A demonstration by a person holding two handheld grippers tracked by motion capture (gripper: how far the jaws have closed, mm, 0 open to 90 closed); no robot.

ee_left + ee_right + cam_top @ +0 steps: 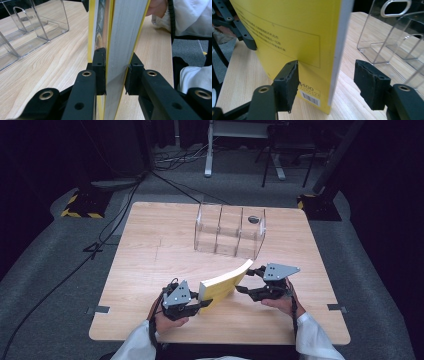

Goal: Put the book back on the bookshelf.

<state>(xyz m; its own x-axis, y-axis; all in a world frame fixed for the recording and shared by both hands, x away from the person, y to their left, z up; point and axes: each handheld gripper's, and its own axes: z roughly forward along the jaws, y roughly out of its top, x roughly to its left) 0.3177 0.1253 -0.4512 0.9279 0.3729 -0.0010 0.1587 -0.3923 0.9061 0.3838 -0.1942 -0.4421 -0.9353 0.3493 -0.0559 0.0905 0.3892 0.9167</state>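
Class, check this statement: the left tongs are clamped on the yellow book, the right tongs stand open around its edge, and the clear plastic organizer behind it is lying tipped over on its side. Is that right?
Not quite. The clear plastic organizer stands upright on the table, as the high view shows. The rest holds: the left tongs are clamped on the yellow book, and the right tongs stand open around its edge.

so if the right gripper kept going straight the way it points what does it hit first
Most likely the yellow book. The right gripper has its jaws open around the book's edge, which stands between them, so that edge would meet the gripper's throat. The left gripper clamps the book's other end.
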